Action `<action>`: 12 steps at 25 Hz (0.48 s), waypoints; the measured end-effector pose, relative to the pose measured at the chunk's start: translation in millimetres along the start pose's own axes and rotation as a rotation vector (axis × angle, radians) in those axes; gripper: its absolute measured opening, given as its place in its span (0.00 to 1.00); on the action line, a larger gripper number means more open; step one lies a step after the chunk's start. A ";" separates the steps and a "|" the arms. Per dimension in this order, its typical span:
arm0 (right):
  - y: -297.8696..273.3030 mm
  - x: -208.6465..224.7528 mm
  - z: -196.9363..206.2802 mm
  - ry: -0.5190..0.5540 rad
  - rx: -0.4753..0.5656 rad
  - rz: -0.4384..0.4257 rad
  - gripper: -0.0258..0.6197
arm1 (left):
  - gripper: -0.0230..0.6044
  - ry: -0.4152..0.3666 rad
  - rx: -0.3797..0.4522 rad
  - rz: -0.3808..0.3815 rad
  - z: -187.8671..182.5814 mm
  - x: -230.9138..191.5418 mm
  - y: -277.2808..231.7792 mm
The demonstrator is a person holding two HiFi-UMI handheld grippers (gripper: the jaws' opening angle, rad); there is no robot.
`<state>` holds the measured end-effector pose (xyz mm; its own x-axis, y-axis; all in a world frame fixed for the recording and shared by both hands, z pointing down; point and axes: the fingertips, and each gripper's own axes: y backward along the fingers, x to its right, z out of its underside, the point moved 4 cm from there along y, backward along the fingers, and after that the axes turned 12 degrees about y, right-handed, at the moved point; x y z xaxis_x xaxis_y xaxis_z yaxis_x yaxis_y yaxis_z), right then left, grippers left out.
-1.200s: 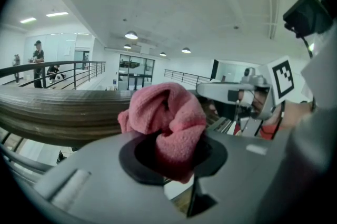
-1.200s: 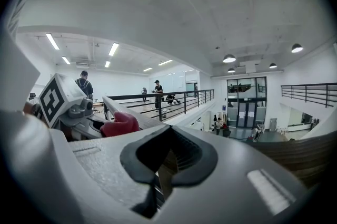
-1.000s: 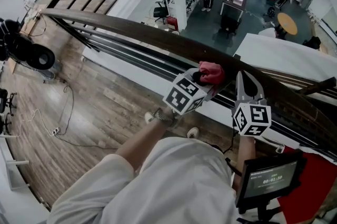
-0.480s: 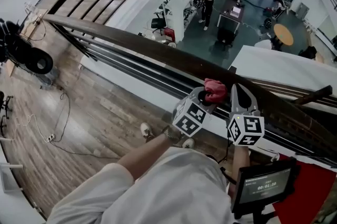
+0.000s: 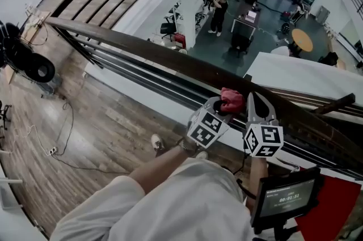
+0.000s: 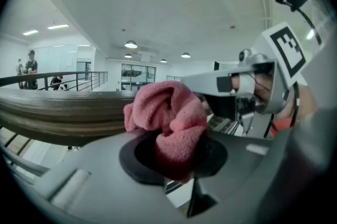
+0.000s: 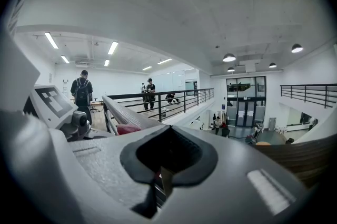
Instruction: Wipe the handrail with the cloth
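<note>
Handrail (image 5: 142,46): dark wood, runs diagonal from upper left to lower right in head view, at edge of an upper level; metal bars under it.
Cloth (image 5: 231,99): pink-red, bunched up, lies on top of the handrail approx. in the middle of head view.
Left gripper (image 5: 220,106): jaws clamped on the cloth. In left gripper view the cloth fills the space betw. the black pads and bulges out above them; one fold lies against the rail's top.
Right gripper (image 5: 254,105): just beside the cloth on its right side, pointing across the handrail. Jaws together, nothing betw. them in right gripper view. Cannot tell if the tips touch the wood.
Both grippers: close to each other, marker cubes turned to the camera, cloth between the two noses.
Person: light sleeve (image 5: 170,200) at bottom of head view, forearm goes to the left gripper.
Screen (image 5: 286,196): small, dark, on a stand at lower right, w/ digits too small to read.
Wood floor (image 5: 85,121): on the near side of the rail, w/ cables on it.
Lower floor (image 5: 261,36): seen beyond the rail, w/ desks and some people standing.
</note>
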<state>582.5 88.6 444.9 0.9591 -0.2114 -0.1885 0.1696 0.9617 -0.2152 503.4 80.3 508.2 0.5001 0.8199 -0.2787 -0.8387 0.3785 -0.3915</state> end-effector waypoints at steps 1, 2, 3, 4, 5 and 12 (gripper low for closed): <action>0.4 0.7 -1.8 0.002 0.001 0.000 0.04 | 0.18 0.005 0.000 0.003 -1.0 1.3 -1.2; 1.5 2.1 -3.5 0.003 0.001 0.001 0.04 | 0.18 0.009 -0.002 0.006 -2.3 3.7 -2.5; 2.9 3.7 -5.0 0.004 0.001 0.002 0.04 | 0.18 0.012 -0.005 0.011 -3.5 6.6 -3.8; 4.1 5.2 -6.1 0.005 0.000 0.004 0.04 | 0.18 0.014 -0.007 0.016 -4.5 9.2 -4.8; 4.7 6.4 -6.8 0.005 -0.001 0.008 0.04 | 0.18 0.013 -0.009 0.021 -5.1 11.2 -5.5; 2.2 4.6 -8.4 0.008 -0.006 0.022 0.04 | 0.18 0.018 -0.008 0.034 -6.5 9.7 -4.9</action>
<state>585.3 88.3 435.5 0.9606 -0.1919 -0.2012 0.1474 0.9651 -0.2167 513.8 83.6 501.7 0.4754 0.8243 -0.3073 -0.8535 0.3475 -0.3884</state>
